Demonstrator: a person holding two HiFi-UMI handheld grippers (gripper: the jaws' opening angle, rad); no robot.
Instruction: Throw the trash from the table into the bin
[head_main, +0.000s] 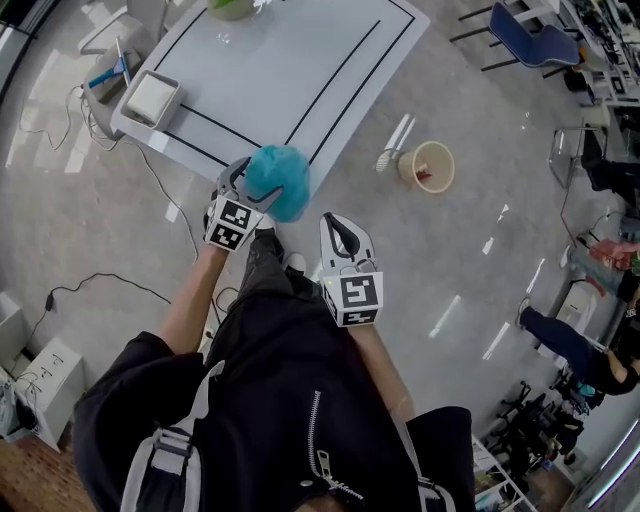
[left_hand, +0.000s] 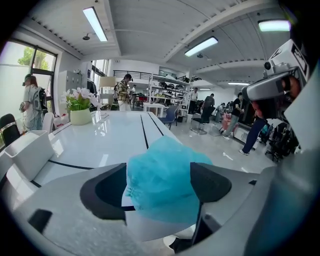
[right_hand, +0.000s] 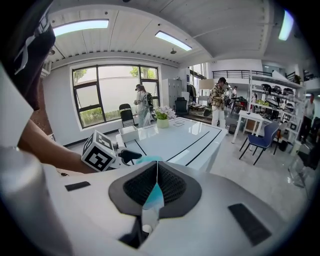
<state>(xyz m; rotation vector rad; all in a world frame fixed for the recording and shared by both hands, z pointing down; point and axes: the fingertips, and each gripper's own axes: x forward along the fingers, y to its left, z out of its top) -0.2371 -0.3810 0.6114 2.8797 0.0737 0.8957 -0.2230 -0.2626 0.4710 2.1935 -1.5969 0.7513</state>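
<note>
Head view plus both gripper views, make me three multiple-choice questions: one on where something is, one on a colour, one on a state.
1. Where is the bin?
A on a chair
B on the floor beside the table
C on a shelf

2. What colour is the crumpled thing between the jaws of the left gripper?
A red
B yellow
C teal

3. How do the jaws of the right gripper stand?
A together, empty
B wide apart
C closed on a cup

Answers:
1 B: the head view shows it on the floor, to the right of the table.
2 C: it is teal in both the head view and the left gripper view.
3 A: the right gripper view shows the pads meeting with nothing between them.
</note>
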